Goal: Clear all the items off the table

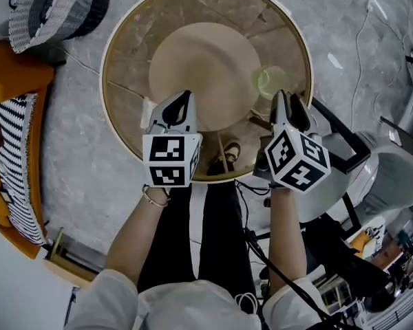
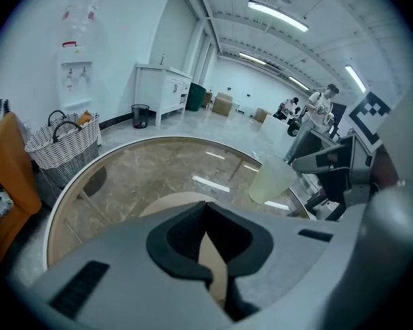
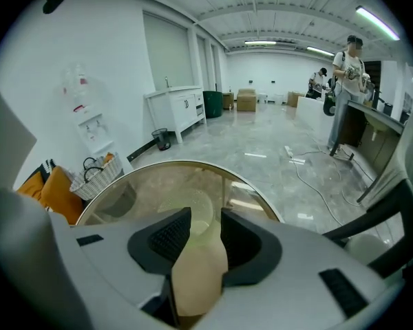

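While both grippers are over the near side of the round glass counter (image 1: pixel 127 50), only one loose thing stands on it: a pale green, half-transparent cup (image 1: pixel 268 81). The cup is upright on the right part of the counter, close to the rim. The right gripper (image 1: pixel 287 98) points down toward it, and the cup is just in front of its tips, a little to the left of them in the head view. In the right gripper view the jaws stand apart with a clear gap. The cup shows beyond this gap, and the pads do not press on it. The left gripper (image 1: pixel 184 98) is near the middle of the near side, well apart from the cup. Its jaws are together at the tips and grip nothing. A beige round disc (image 1: pixel 203 64) fills the centre of the counter; whether it lies on the glass or under it, I cannot tell. On the floor at the far left stands a woven basket (image 1: pixel 51 9).
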A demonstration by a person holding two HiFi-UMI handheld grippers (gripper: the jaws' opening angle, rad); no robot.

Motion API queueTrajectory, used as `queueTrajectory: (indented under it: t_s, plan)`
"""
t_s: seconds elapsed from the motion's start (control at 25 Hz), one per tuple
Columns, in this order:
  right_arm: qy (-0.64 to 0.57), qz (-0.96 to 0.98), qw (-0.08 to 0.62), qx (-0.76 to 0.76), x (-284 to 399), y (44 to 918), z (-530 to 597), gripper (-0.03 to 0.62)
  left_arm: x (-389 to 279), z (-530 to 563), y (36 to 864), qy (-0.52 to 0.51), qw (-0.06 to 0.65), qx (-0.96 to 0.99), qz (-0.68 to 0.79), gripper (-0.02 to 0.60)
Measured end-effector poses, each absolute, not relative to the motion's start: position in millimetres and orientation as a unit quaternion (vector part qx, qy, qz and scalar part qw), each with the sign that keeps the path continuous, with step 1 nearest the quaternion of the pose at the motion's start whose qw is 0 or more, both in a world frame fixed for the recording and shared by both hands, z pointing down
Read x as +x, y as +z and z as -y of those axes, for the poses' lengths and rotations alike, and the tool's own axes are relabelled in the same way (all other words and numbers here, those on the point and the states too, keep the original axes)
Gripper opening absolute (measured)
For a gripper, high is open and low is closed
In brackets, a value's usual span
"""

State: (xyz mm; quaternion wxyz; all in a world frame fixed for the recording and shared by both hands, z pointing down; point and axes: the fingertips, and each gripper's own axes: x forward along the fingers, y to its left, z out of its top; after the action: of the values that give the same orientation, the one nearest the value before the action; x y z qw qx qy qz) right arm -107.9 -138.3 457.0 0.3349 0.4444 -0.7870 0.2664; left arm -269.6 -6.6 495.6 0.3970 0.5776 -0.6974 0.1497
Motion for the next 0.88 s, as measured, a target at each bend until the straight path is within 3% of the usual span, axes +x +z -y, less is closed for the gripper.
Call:
queueTrajectory:
  t_s: [0.4,0.72,0.88]
  plan:
    - [0.298,0.768,0.357,0.440,-113.4,483.2,154.5,0.146,-275.1,20.7,506.4,0.160,0.401,0.578,0.692,0.008]
    - [0.300,0.758,0.373,0.443,-113.4,491.0,158.6,0.050,-282.3,20.0,511.5,0.165,0.405,0.569,0.696,0.008]
    - [0.299,0.757,0.373,0.444,-111.7,490.4,157.9,0.046,-279.4,18.8,511.7,0.170,0.404,0.573,0.692,0.008]
